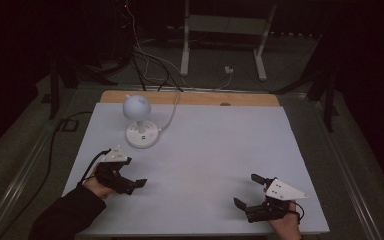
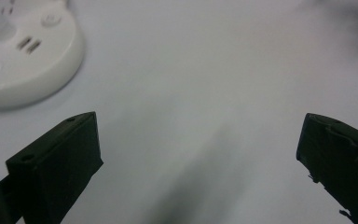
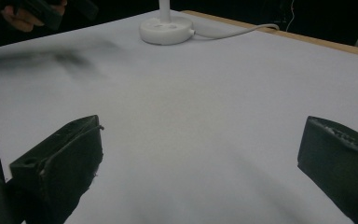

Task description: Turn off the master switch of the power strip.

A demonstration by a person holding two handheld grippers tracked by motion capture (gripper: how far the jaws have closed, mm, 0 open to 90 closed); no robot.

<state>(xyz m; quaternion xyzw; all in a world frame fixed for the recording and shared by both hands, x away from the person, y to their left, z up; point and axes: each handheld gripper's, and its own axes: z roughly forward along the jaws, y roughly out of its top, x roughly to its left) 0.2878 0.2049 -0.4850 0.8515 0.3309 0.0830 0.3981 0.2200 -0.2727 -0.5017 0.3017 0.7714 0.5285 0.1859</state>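
- The white desk lamp (image 1: 140, 122) stood at the far left of the white table (image 1: 215, 150), its cord (image 1: 171, 112) trailing off the back edge.
- The left gripper (image 1: 130, 184) hovered just near of the lamp's round base (image 2: 23, 60), jaws spread, empty.
- The right gripper (image 1: 252, 192), well right of the lamp, also gaped empty.
- The lamp looked light, rigid, smooth and top-heavy; the thin stem above the base seemed the safest grip.

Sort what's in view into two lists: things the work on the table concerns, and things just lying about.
Belonging to the work:
- small white desk lamp with a round base and globe-shaped head, nearest the left gripper
- right gripper, open like the left, nothing held

Just lying about:
- white cord trailing off the lamp's base
- white metal frame on the floor beyond the table
- white table sheet
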